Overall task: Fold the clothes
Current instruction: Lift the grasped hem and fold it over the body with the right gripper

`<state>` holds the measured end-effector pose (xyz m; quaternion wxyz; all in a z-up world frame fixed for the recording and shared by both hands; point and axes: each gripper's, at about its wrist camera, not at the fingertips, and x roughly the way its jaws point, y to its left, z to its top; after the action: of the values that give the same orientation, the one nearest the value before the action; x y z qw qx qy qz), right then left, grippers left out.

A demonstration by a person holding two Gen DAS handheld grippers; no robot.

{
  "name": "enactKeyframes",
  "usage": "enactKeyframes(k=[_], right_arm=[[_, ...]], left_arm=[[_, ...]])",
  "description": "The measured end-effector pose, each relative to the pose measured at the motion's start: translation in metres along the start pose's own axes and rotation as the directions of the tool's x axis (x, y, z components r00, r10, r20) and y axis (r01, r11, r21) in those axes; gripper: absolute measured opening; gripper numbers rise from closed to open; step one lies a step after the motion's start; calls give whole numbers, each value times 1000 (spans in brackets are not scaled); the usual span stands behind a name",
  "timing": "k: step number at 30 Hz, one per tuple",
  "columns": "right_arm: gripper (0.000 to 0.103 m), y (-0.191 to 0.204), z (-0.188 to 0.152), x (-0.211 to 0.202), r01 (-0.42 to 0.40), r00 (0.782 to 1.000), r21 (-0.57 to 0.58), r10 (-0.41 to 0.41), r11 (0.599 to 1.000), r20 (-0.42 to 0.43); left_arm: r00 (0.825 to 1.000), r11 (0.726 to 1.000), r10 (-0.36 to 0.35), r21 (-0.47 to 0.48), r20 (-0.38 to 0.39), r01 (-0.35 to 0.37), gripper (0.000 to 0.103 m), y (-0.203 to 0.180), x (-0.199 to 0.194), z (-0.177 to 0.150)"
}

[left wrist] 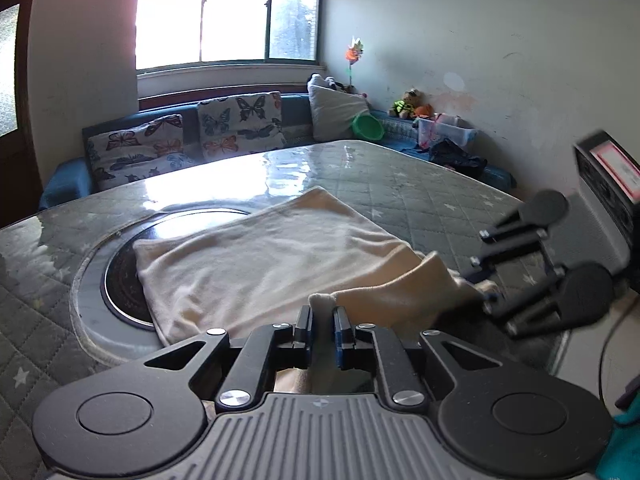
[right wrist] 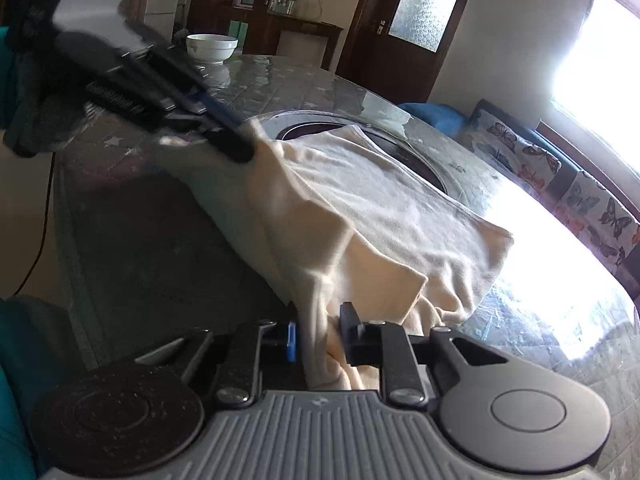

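A cream garment (left wrist: 272, 264) lies partly folded on the quilted table (left wrist: 420, 192), covering part of a round inset burner (left wrist: 120, 276). My left gripper (left wrist: 322, 320) is shut on a pinch of its near edge, lifted off the table. In the same view my right gripper (left wrist: 486, 290) comes in from the right and holds the edge further along. In the right wrist view the cream garment (right wrist: 380, 208) drapes from my right gripper (right wrist: 320, 332), shut on bunched cloth. My left gripper (right wrist: 240, 148) is blurred at the garment's far corner.
A white bowl (right wrist: 211, 48) stands at the table's far end. A blue sofa (left wrist: 64, 188) with butterfly cushions (left wrist: 240, 128), a green basin (left wrist: 366, 126) and toys runs under the window. A dark wooden door (right wrist: 404, 16) and cabinets stand behind the table. A cable (right wrist: 40, 248) hangs beside the table.
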<state>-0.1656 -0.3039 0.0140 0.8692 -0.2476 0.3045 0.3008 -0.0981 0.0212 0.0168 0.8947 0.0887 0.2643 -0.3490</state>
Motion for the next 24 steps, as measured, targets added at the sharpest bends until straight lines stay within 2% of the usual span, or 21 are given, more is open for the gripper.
enactKeyframes(k=[2, 4, 6, 8, 17, 24], right_arm=[[18, -3, 2, -1, -7, 1000, 18, 7, 1000, 0], [18, -6, 4, -2, -16, 1000, 41, 16, 999, 1], [17, -11, 6, -3, -25, 1000, 67, 25, 997, 4], [16, -15, 8, -4, -33, 999, 92, 33, 995, 5], [16, -29, 24, -3, -42, 999, 159, 41, 986, 11], [16, -32, 31, -2, -34, 999, 162, 32, 986, 12]], left_arm=[[1000, 1000, 5, 9, 0, -5, 15, -2, -7, -7], [1000, 1000, 9, 19, 0, -9, 25, -4, -15, -14], [1000, 999, 20, 27, 3, -20, 38, -6, -22, -21], [999, 998, 39, 44, 9, -39, 45, -10, -28, -27], [997, 981, 72, 181, 11, -73, 55, -29, -30, -46], [995, 959, 104, 265, 7, -102, 54, -31, -18, -53]])
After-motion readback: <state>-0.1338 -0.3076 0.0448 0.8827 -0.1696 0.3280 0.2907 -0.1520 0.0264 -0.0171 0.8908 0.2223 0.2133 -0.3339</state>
